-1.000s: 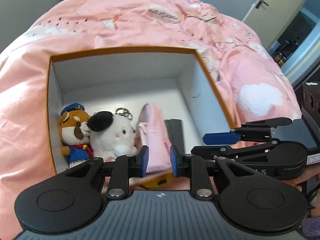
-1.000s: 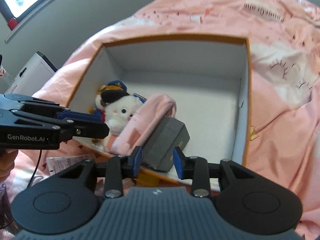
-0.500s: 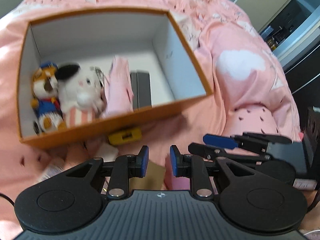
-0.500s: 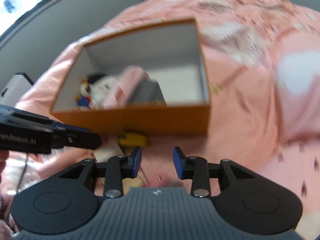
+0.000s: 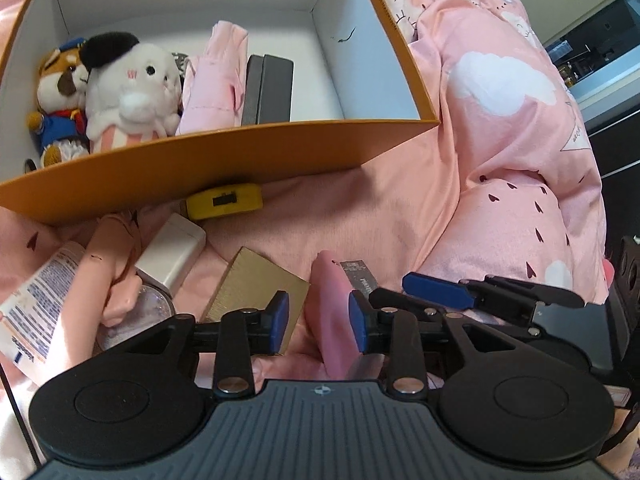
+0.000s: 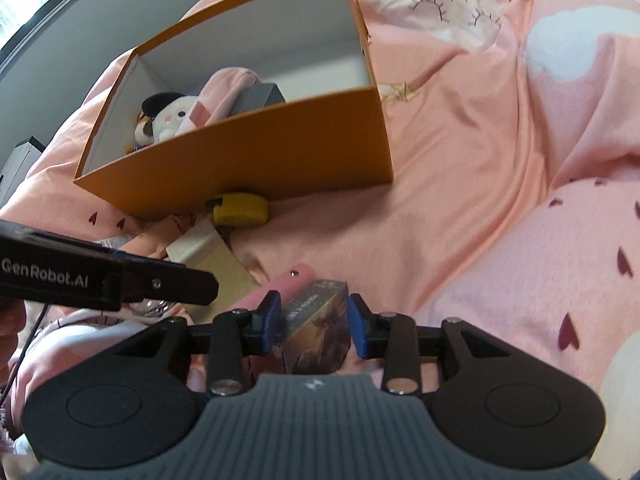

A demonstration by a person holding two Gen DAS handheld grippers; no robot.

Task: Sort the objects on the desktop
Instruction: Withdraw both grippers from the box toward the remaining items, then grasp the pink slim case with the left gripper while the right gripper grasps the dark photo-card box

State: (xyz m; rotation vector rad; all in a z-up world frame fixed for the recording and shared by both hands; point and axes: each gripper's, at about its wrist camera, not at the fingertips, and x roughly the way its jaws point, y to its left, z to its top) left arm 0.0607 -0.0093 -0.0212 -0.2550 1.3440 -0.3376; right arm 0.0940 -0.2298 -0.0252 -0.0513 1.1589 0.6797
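An orange box [image 5: 224, 156] with a white inside holds two plush toys [image 5: 128, 92], a pink cloth [image 5: 216, 80] and a dark grey case [image 5: 272, 88]. My left gripper [image 5: 318, 320] hangs low over the pink bedspread in front of it. Its jaws are opening, and a pink bar [image 5: 332, 312] stands between them without being pressed. My right gripper [image 6: 314, 318] is open just to the right, straddling a small dark picture-printed box [image 6: 320, 324]. That small box [image 5: 360, 276] lies beside the pink bar [image 6: 296, 280]. The left gripper's fingertip [image 6: 176, 280] shows in the right wrist view.
A yellow tape measure [image 5: 224, 200] lies against the orange box's front wall. Near it are a white charger [image 5: 172, 252], a gold card box [image 5: 256, 284], a printed tube [image 5: 36, 304] and a round clear lid [image 5: 148, 300]. Rumpled pink bedding [image 6: 500, 160] rises on the right.
Both grippers drew back from above the orange box and sank to the loose items in front of it. The left jaws widened; the pink bar and the small box now stand between the jaws.
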